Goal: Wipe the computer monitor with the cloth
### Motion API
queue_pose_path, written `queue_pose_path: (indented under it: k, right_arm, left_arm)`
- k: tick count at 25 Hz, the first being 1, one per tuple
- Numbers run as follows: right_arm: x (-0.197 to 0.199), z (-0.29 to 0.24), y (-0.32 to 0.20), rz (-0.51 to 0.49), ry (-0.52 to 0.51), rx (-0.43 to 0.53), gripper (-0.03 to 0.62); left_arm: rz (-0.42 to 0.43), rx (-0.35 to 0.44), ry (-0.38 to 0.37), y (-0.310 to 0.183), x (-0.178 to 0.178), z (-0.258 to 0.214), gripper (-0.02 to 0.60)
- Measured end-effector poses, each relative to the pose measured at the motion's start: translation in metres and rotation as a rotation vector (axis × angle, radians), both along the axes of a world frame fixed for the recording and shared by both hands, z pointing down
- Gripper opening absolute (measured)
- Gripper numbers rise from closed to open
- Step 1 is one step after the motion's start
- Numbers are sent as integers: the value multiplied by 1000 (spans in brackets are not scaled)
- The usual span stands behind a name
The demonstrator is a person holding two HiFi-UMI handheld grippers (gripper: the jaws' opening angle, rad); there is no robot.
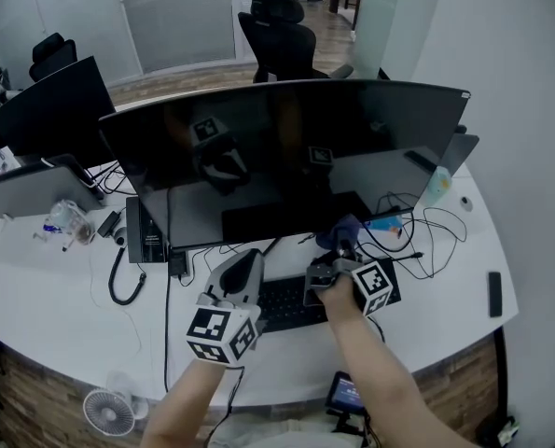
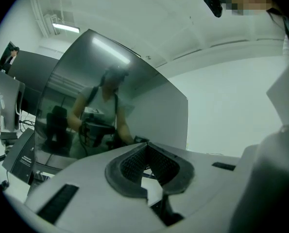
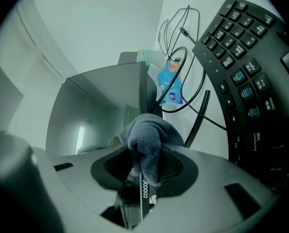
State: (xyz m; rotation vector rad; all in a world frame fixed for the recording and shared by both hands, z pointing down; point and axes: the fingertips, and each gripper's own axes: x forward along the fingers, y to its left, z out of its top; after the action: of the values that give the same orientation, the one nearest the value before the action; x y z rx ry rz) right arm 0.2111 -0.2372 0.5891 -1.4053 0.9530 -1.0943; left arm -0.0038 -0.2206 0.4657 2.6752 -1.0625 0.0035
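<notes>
Right hand-held gripper (image 3: 146,155) pinches cloth (image 3: 146,132), clearest in its own view; left hand-held gripper (image 2: 145,148) pressed together.

The monitor (image 1: 286,157) stands on the desk (image 1: 445,287) before me, with the keyboard (image 1: 286,301) lying in front of it. My left gripper (image 1: 243,258) is over the keyboard's left end. My right gripper (image 1: 342,246) is over its right part, with the cloth (image 1: 344,231) between its jaws at the monitor's lower edge. A second monitor (image 1: 53,110) stands to the left, and an office chair (image 1: 282,40) is behind.
</notes>
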Motion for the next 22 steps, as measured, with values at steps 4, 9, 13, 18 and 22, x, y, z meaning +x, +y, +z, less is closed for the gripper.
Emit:
queue_pose_path:
  k: [4, 9, 13, 18, 22]
  right_arm:
    - [-11, 3, -2, 2, -4, 5, 126]
    - [-26, 5, -6, 15, -29, 2, 126]
    - [-39, 6, -9, 3, -20, -9, 126]
    - [-54, 6, -13, -15, 0, -24, 126]
    - [-67, 6, -15, -32, -1, -28, 126]
  left_arm:
    - [12, 6, -14, -2, -10, 2, 8]
    - [11, 1, -4, -6, -21, 3, 8]
    - [7, 1, 7, -9, -28, 1, 8]
    - [4, -9, 23, -9, -37, 3, 8]
    - [0, -16, 21, -8, -47, 6, 8]
